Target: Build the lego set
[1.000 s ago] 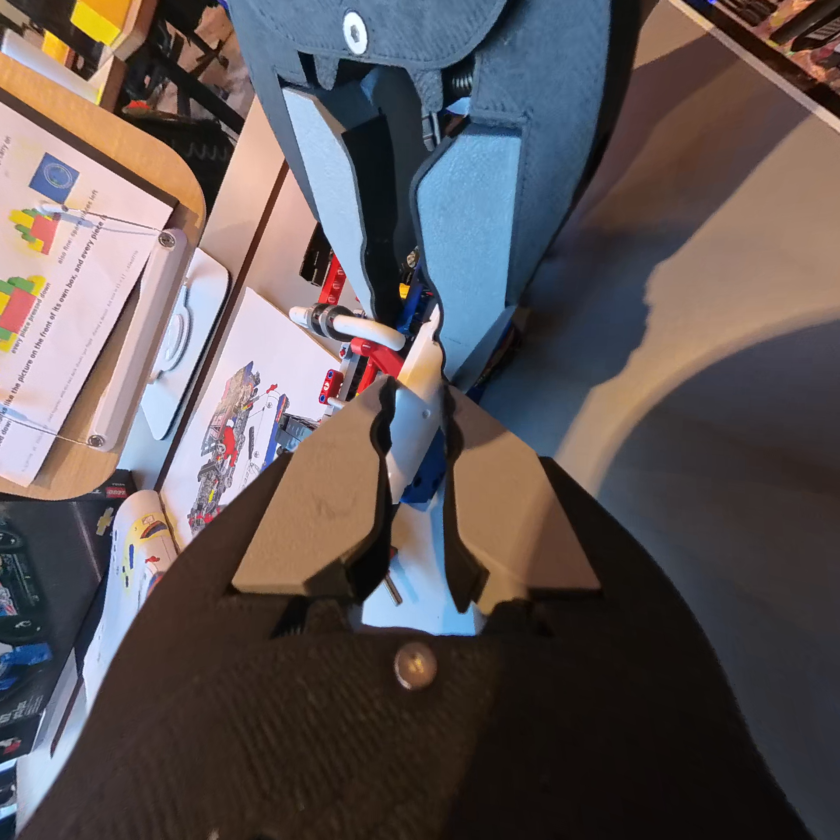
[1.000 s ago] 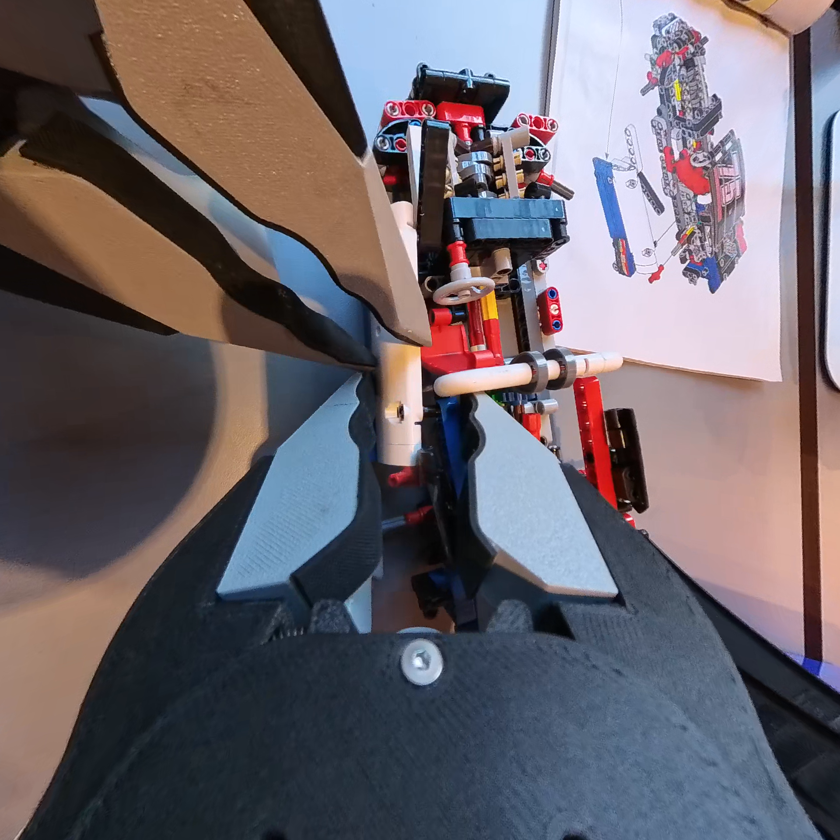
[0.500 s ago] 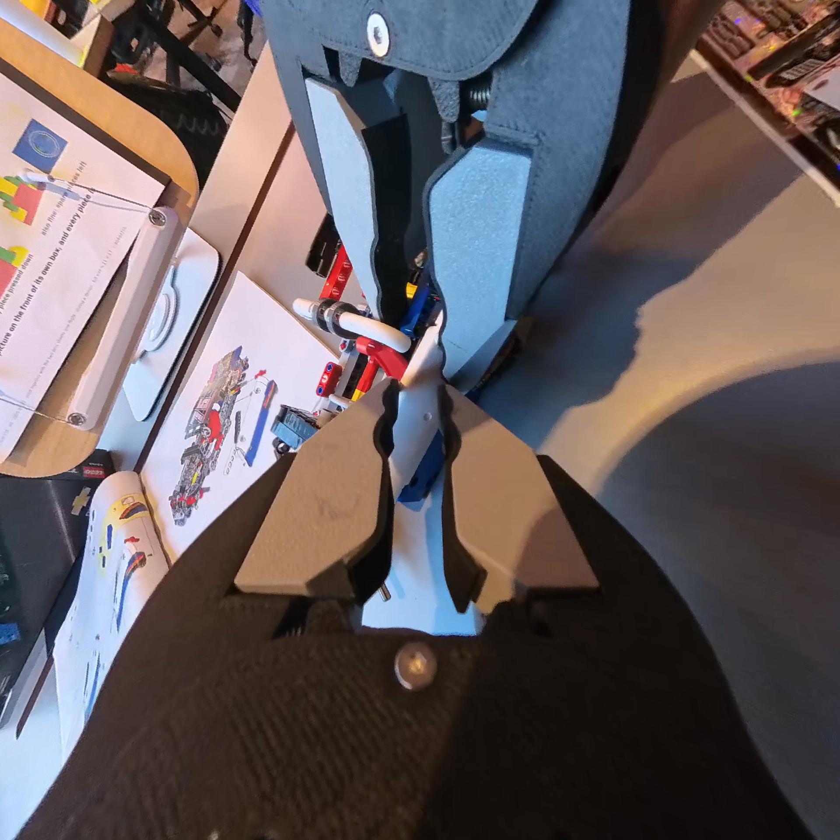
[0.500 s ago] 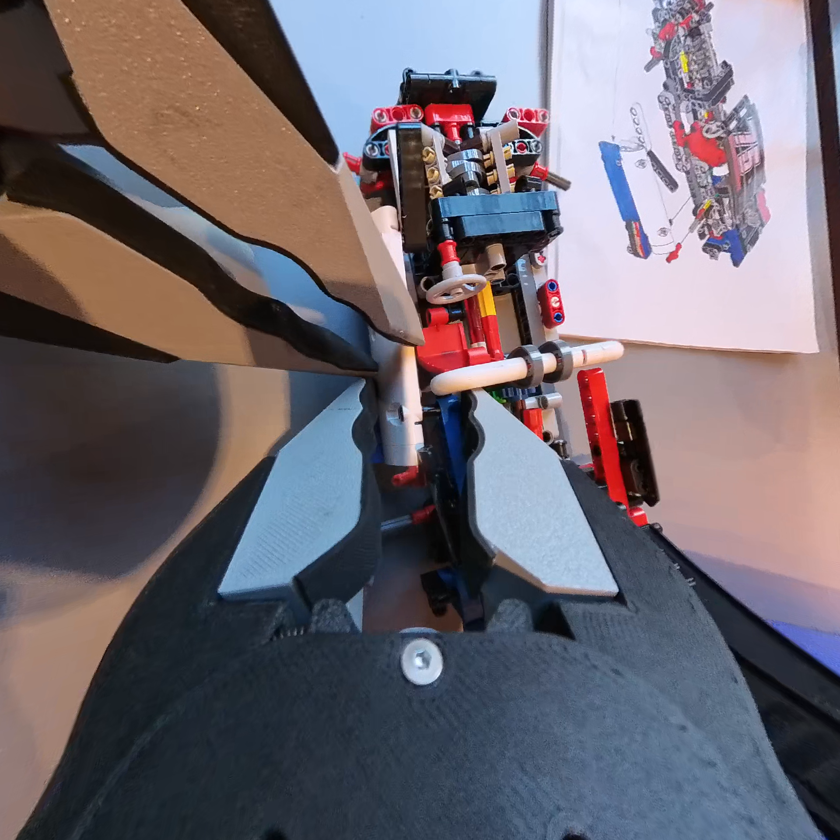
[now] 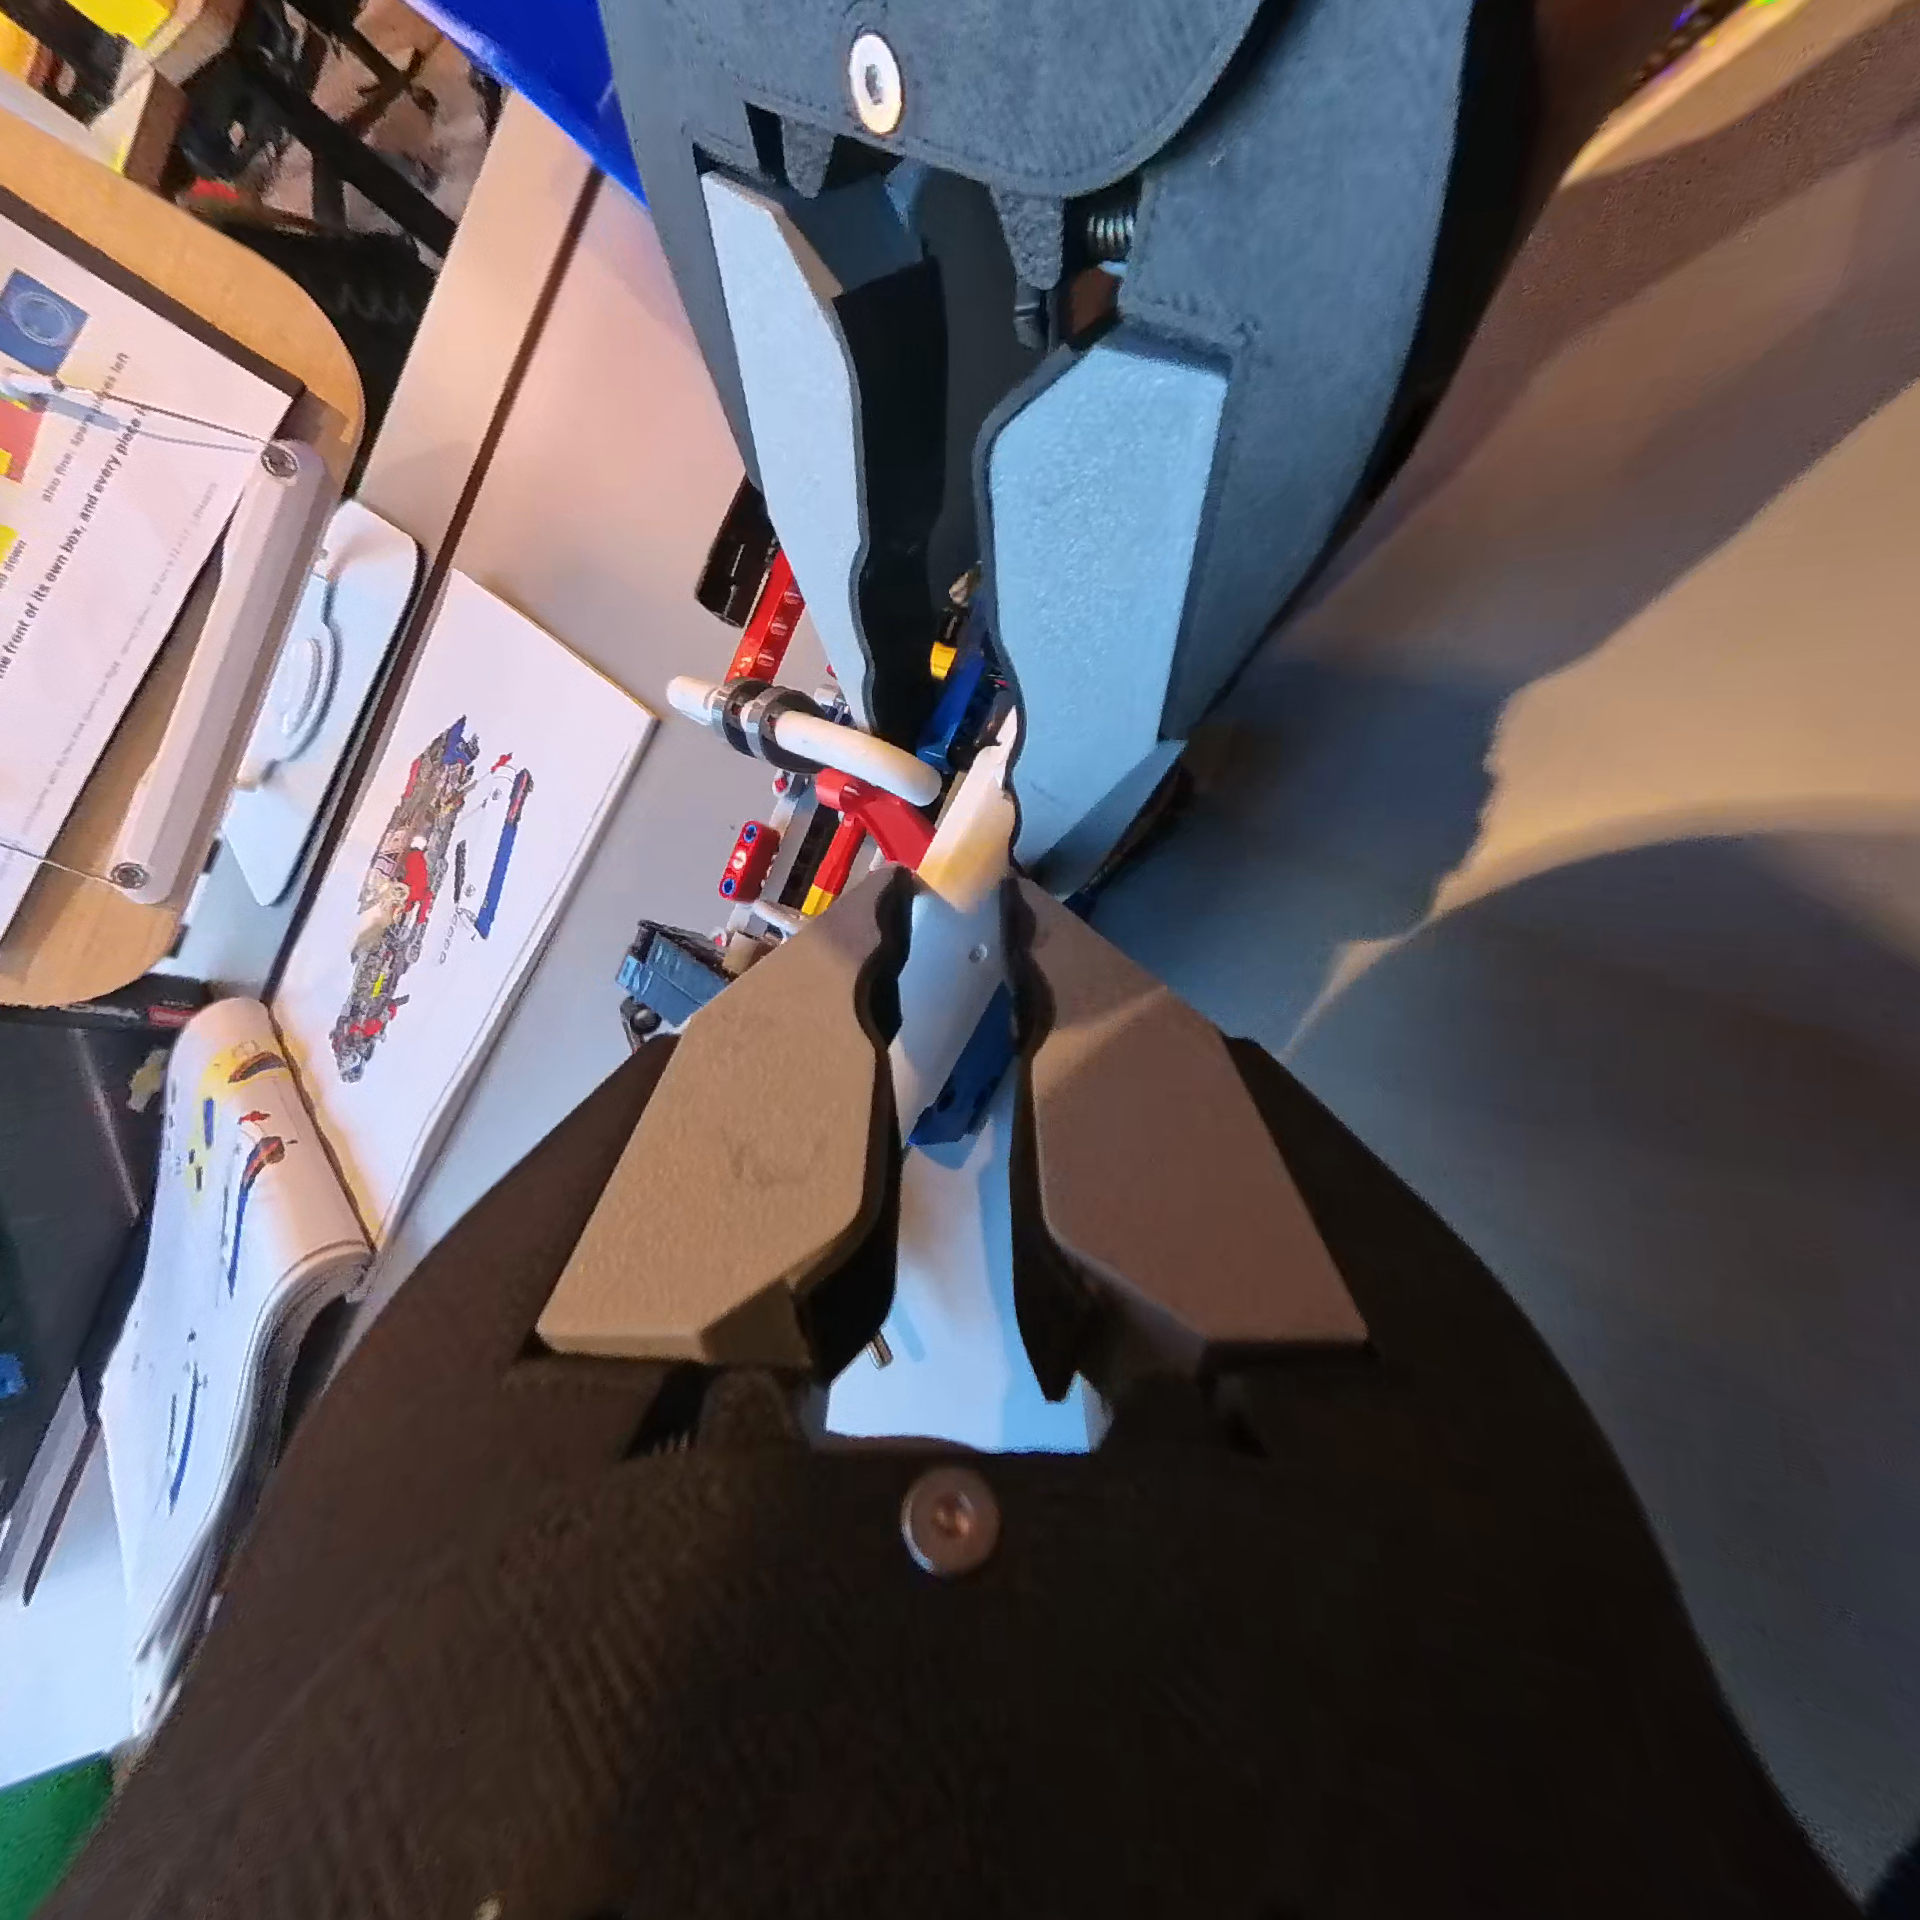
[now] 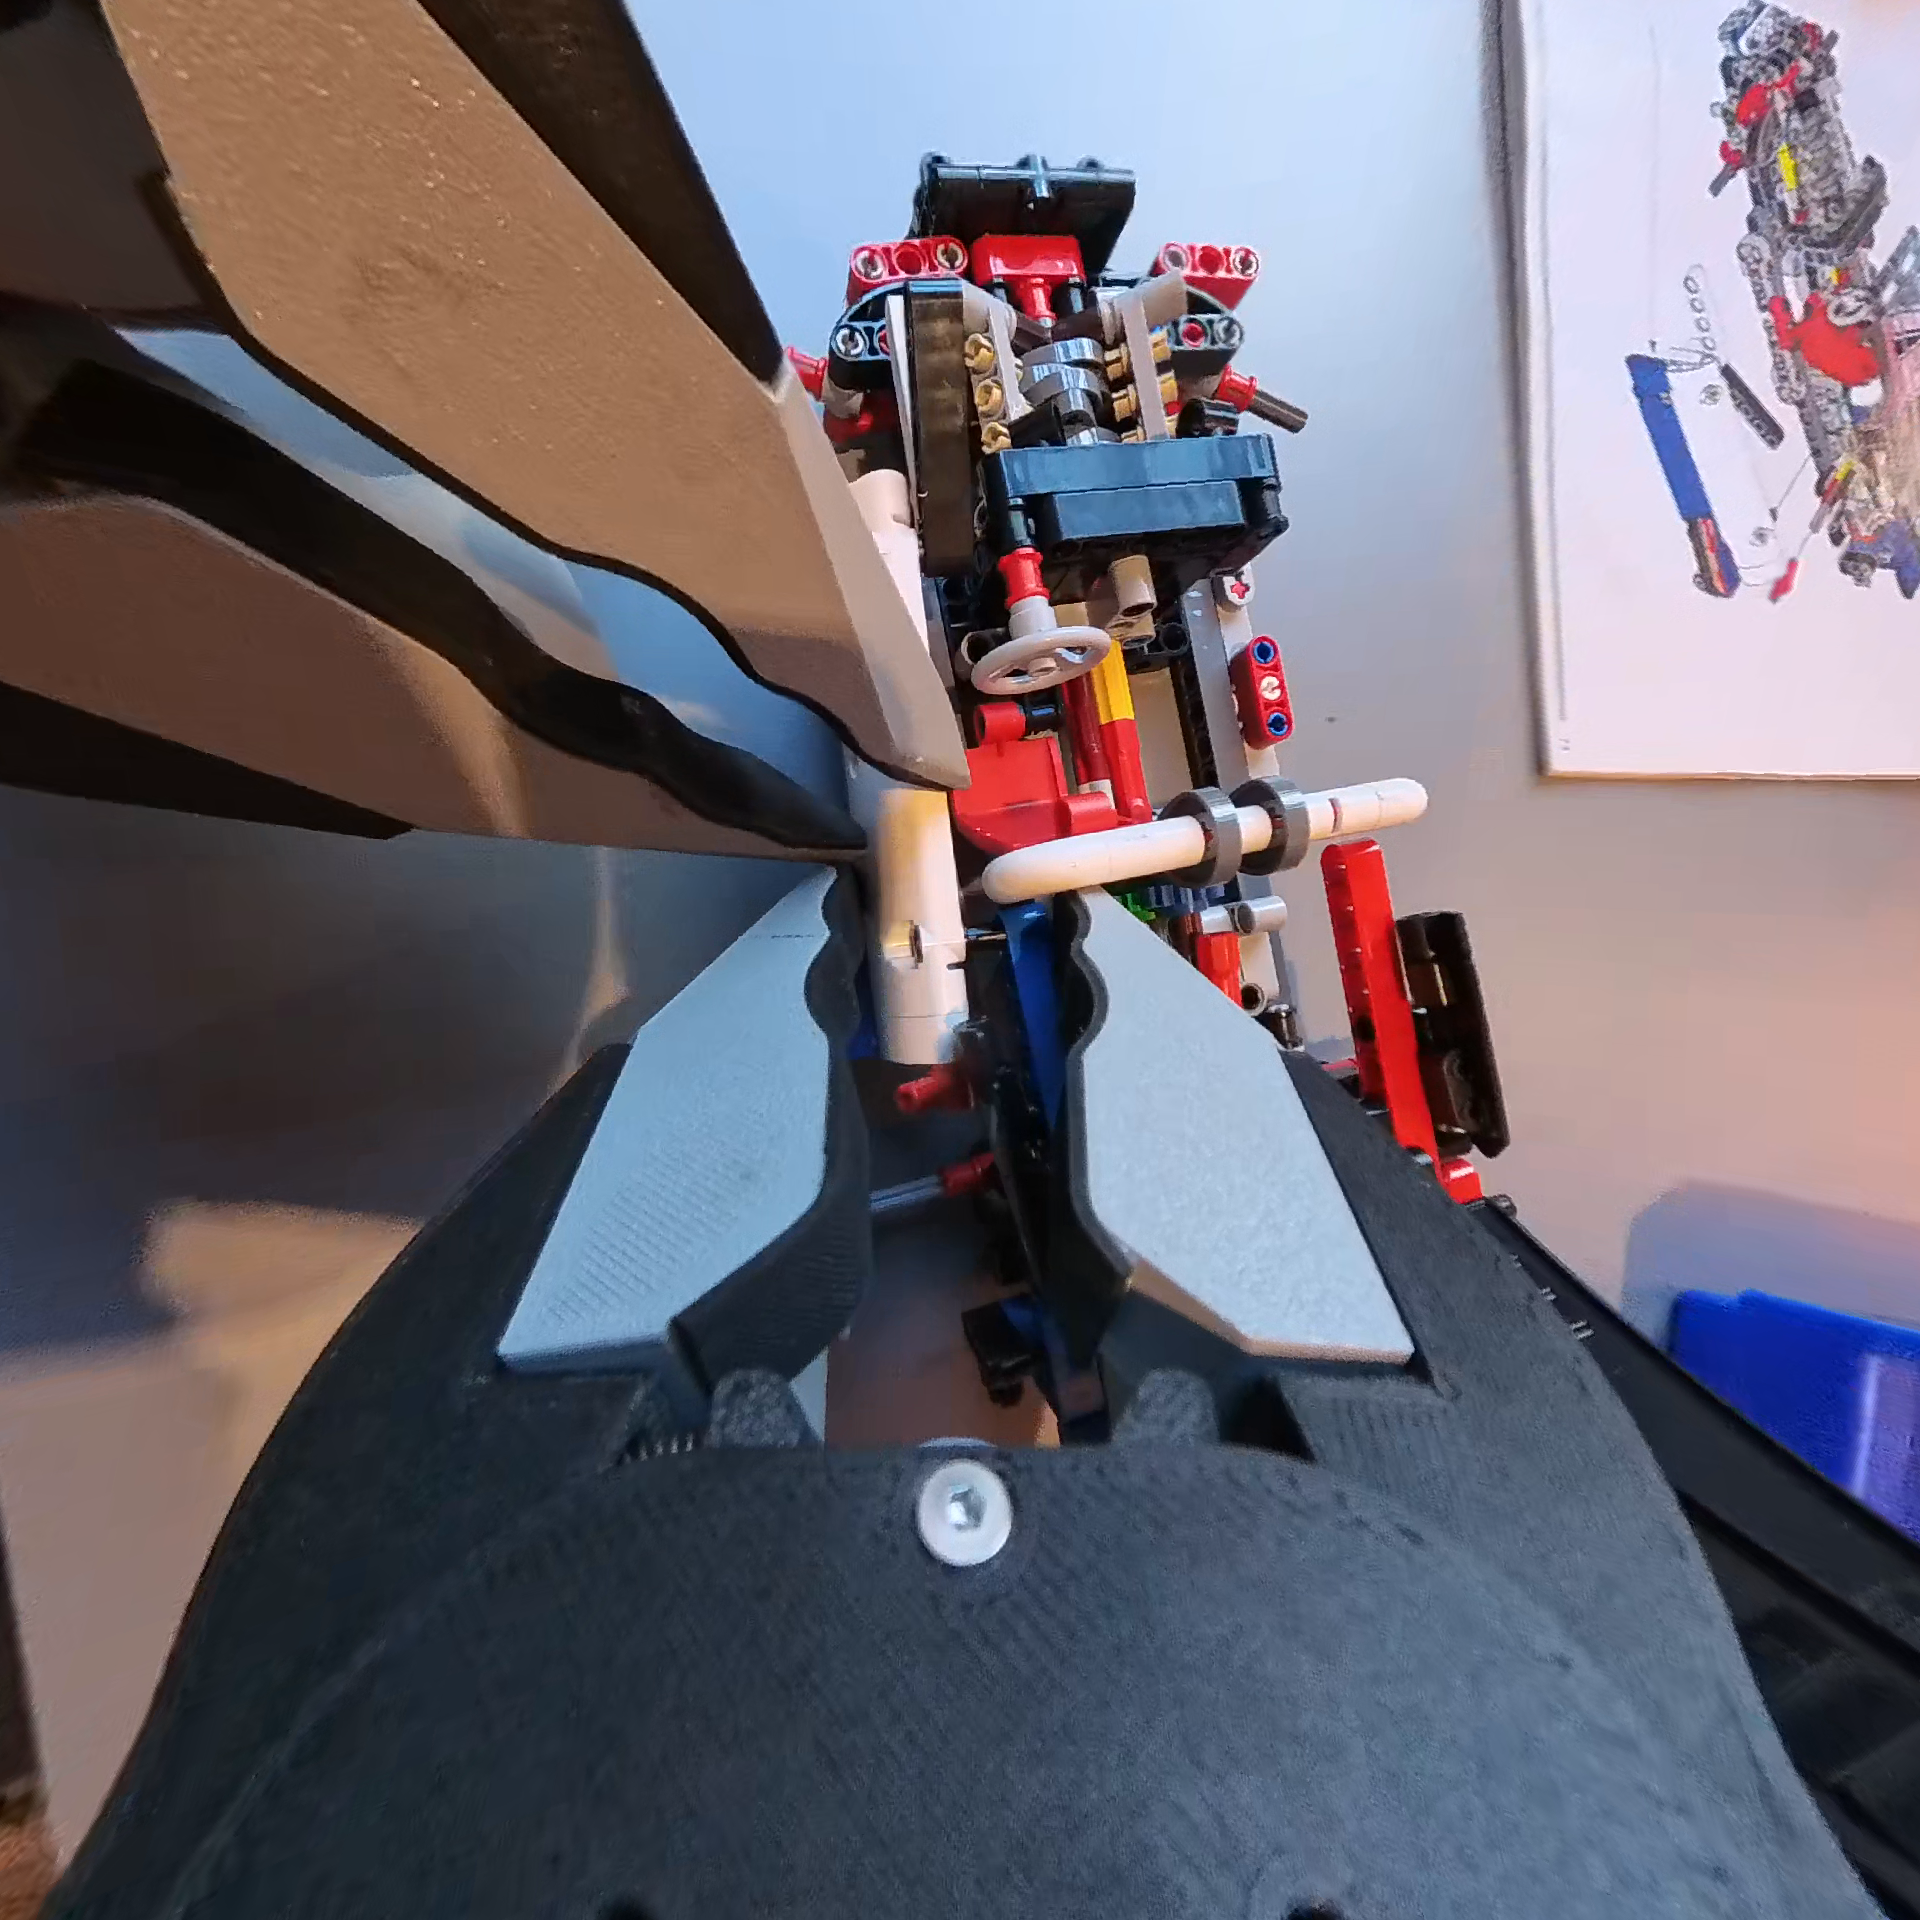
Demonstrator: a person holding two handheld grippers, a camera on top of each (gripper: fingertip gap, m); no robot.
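Upper left of left wrist view: printed sheet (image 5: 114,520) clamped on a wooden board (image 5: 312,343), with lines of black print beside a blue emblem. Below it, open booklet (image 5: 457,894): diagram page, marks too small to read. Lower left, dark box (image 5: 62,1132), logo blurred. Right wrist view, upper right: booklet page, nothing legible.

Your right gripper (image 6: 961,935) clamps the lego model (image 6: 1091,582) at its blue and white parts. Your left gripper (image 6: 883,800) pinches the white panel (image 6: 914,935) from above. An instruction sheet (image 6: 1714,416) lies right of the model.
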